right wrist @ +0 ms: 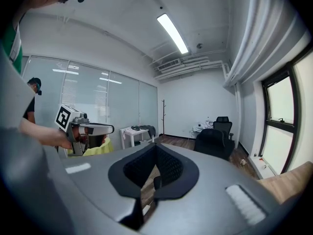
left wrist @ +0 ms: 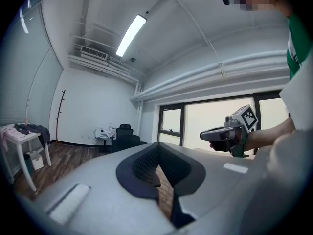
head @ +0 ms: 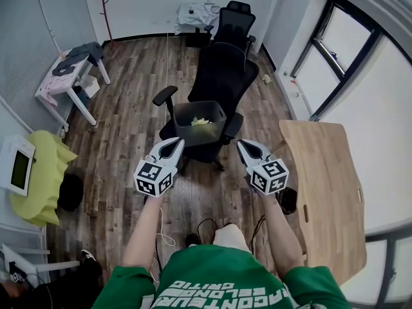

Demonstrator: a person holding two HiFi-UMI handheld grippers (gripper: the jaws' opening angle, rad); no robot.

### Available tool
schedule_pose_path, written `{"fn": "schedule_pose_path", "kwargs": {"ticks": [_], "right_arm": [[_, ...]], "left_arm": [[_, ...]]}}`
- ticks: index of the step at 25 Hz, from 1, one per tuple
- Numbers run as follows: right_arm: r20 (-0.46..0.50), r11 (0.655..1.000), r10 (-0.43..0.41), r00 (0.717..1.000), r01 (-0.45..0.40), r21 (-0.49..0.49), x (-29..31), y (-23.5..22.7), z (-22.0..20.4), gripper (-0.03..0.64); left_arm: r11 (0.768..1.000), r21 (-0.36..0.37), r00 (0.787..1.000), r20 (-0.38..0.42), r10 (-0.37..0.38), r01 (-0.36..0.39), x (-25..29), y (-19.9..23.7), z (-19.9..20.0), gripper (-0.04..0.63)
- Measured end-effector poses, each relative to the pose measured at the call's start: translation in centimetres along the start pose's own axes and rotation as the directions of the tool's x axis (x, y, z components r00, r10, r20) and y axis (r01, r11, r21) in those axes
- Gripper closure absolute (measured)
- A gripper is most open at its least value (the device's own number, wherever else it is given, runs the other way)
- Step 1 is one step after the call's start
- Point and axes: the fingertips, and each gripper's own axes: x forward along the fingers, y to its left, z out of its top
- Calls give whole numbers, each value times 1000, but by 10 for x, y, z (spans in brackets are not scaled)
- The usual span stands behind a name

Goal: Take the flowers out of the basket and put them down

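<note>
In the head view a dark grey basket stands on the seat of a black office chair. Pale yellow-green flowers lie inside it. My left gripper hovers just left of the basket's near corner, and its jaws are shut with nothing between them. My right gripper hangs just right of the basket, likewise shut and empty. Both point forward at about basket height. The left gripper view looks past its own closed jaws to the right gripper. The right gripper view shows its closed jaws and the left gripper.
A wooden table stands at the right. A second black chair is by the far wall. A small white table with clothes stands far left, with a yellow-green cover nearer. Cables lie by my feet.
</note>
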Motion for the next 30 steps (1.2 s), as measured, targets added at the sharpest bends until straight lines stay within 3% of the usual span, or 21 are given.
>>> {"fn": "schedule_pose_path", "kwargs": {"ticks": [9,24,30], "right_arm": [[21,998,60,998,-60,5,68,-56,4,611],[37,994,94,995,-97,58,197,-240,23,611],[19,989,138,990,-139,45,237,-272,23,611]], "left_arm": [[999,11,999,-36,33,-32,61,45,-10,575],[990,45,984,-113,139,-135,233,123,-3,575],[983,32,975,-125,182,-179,270,145,-9,575]]}}
